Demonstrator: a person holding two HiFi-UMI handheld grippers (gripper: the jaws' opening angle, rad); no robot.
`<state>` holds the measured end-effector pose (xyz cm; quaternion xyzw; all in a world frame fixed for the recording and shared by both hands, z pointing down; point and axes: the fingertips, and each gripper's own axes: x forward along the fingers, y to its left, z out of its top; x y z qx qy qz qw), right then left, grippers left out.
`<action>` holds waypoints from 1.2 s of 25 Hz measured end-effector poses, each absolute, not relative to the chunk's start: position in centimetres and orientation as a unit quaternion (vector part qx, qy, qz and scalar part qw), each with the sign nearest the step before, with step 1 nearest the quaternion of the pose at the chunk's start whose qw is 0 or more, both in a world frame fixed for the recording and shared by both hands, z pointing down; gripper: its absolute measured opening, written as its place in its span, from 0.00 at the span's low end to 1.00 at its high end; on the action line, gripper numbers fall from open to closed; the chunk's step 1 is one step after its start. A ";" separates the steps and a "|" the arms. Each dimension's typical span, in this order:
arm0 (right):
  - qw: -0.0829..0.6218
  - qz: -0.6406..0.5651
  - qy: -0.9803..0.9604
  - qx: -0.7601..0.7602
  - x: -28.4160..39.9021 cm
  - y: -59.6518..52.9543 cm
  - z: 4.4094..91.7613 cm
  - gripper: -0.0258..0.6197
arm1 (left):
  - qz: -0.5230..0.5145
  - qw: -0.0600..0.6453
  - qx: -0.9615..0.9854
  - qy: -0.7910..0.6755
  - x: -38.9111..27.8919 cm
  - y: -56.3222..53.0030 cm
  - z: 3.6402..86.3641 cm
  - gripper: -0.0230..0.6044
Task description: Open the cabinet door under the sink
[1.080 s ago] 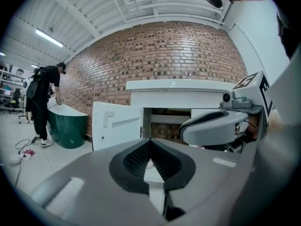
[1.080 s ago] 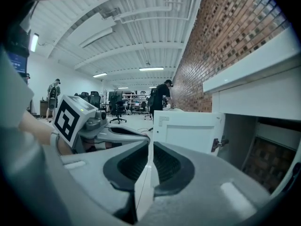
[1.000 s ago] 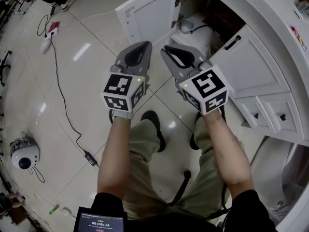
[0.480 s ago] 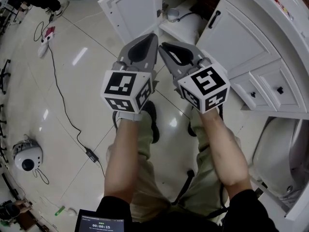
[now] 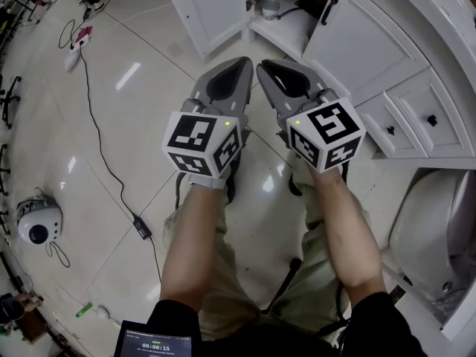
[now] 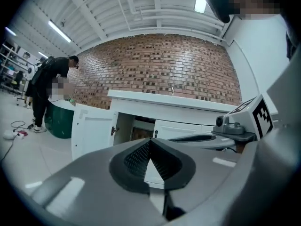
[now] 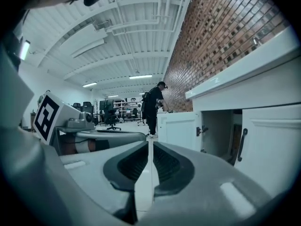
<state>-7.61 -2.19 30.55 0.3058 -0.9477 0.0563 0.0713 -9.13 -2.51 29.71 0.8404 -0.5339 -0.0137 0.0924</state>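
In the head view the left gripper (image 5: 239, 69) and right gripper (image 5: 266, 71) were held side by side over the tiled floor (image 5: 134, 110), just beyond the person's legs and well apart from the cabinet. I took this for a rest pose, since the cabinet door (image 5: 216, 6) under the sink stood swung wide at the far left of the unit, while the neighbour door (image 5: 357, 47) to its right was closed. The left gripper view showed that tool's jaws meeting at the tips with nothing between them, and the open door (image 6: 94, 131) lay far ahead on the left. The right gripper view showed its jaws drawn together to a hairline slit, likewise empty, pointing between the open door (image 7: 181, 128) and the black handle (image 7: 242, 145) of the closed one. Judging by the open door, the job looked done.
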 end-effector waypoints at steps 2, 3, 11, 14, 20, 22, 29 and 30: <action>0.067 0.055 -0.950 0.301 -7.9 -1.6 30.3 0.08 | -0.010 0.078 0.843 -0.532 -9.3 -1.9 29.2 0.06; 0.065 0.053 -0.950 0.300 -8.0 -1.5 30.1 0.08 | -0.009 0.073 0.844 -0.531 -9.3 -1.8 29.0 0.06; 0.043 0.048 -0.953 0.295 -8.5 -1.8 28.6 0.06 | -0.009 0.067 0.846 -0.529 -10.3 -2.7 29.0 0.06; 0.029 0.053 -0.953 0.299 -8.5 -2.5 27.8 0.03 | -0.016 0.087 0.845 -0.527 -10.8 -3.7 29.2 0.06; 0.020 0.070 -0.951 0.301 -8.6 -2.4 27.7 0.03 | -0.004 0.079 0.852 -0.518 -10.3 -3.4 28.9 0.06; 0.023 0.069 -0.952 0.298 -8.7 -2.2 28.0 0.03 | 0.003 0.077 0.854 -0.515 -10.0 -3.1 29.2 0.06; 0.025 0.066 -0.954 0.293 -8.9 -1.9 28.0 0.03 | 0.029 0.056 0.856 -0.513 -9.7 -2.6 29.5 0.06; 0.026 0.065 -0.954 0.292 -8.9 -1.9 27.9 0.03 | 0.028 0.056 0.855 -0.514 -9.7 -2.7 29.4 0.06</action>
